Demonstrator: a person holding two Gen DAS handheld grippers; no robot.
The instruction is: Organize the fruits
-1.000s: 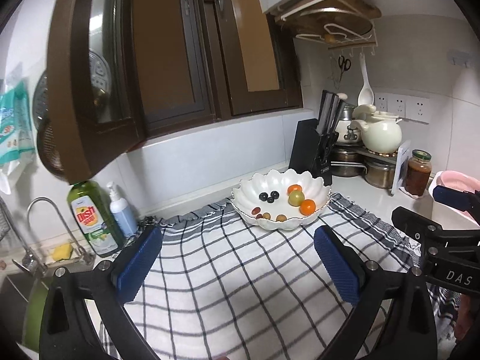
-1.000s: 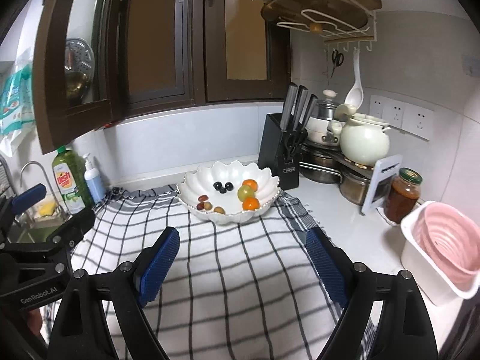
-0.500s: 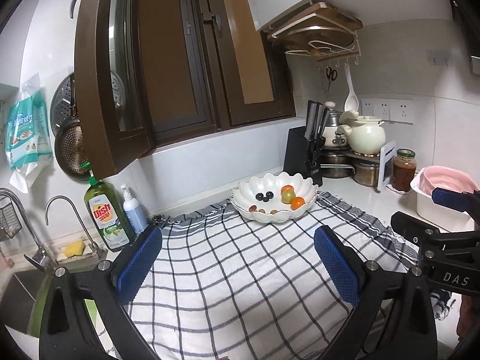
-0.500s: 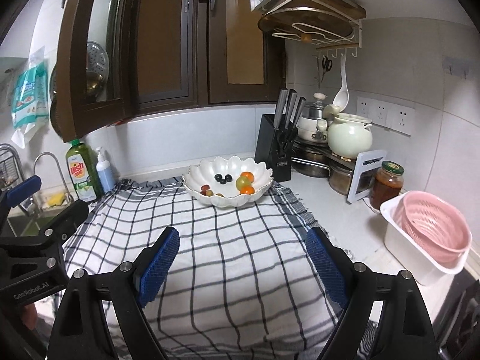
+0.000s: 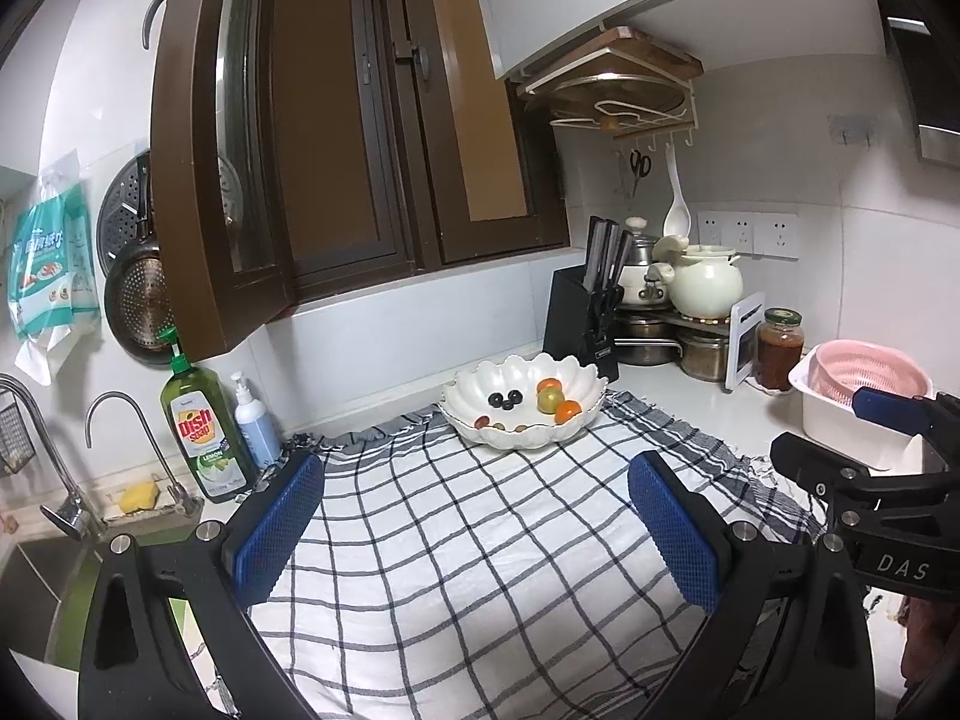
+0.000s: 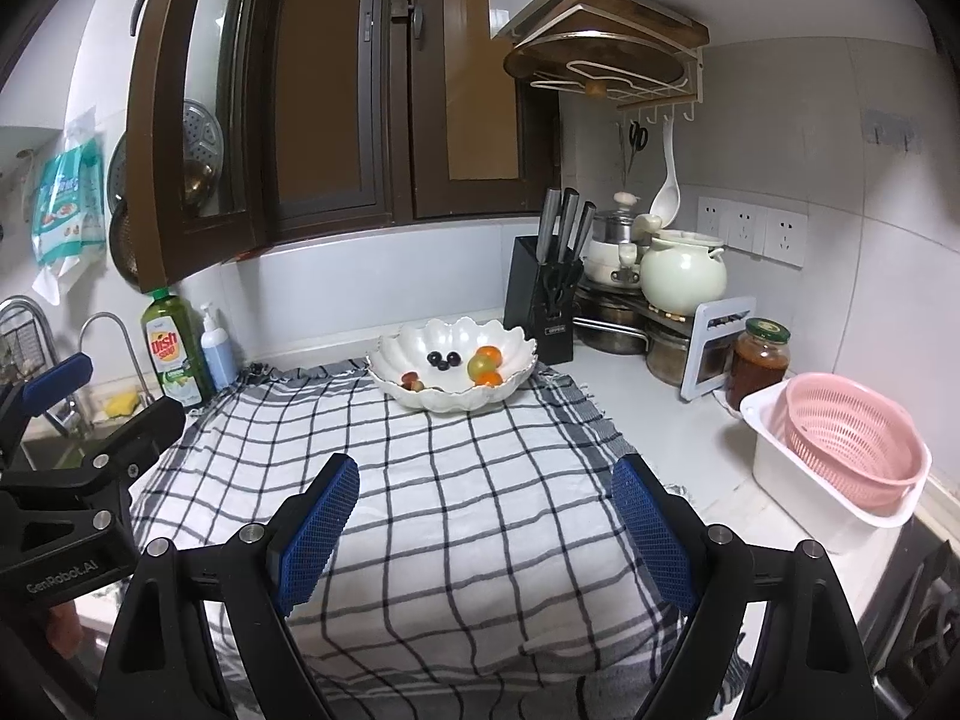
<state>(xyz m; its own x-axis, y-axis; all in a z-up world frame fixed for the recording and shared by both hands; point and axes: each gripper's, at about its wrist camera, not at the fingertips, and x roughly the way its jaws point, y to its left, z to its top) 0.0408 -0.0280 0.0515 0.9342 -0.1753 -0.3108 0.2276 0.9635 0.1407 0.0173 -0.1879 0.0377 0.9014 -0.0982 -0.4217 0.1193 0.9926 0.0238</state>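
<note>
A white scalloped bowl (image 5: pixel 579 381) (image 6: pixel 516 348) stands at the far end of a checked cloth (image 5: pixel 480 540) (image 6: pixel 450 480). In it lie orange fruits (image 5: pixel 567 411) (image 6: pixel 487 354), a green one (image 5: pixel 547 399), dark grapes (image 5: pixel 504 401) (image 6: pixel 443 359) and small reddish fruits (image 5: pixel 482 421). My left gripper (image 5: pixel 474 531) is open and empty, well short of the bowl. My right gripper (image 6: pixel 486 531) is open and empty, also held back over the cloth's near part.
A knife block (image 6: pixel 549 300), pots and a cream teapot (image 6: pixel 684 276) stand behind the bowl. A jar (image 6: pixel 757 360) and a pink colander in a white tub (image 6: pixel 846 450) are at the right. Dish soap (image 5: pixel 201 426) and the sink (image 5: pixel 36 576) are at the left.
Both grippers have pulled back and up from the bowl, so it looks smaller and farther. Both stay open and empty.
</note>
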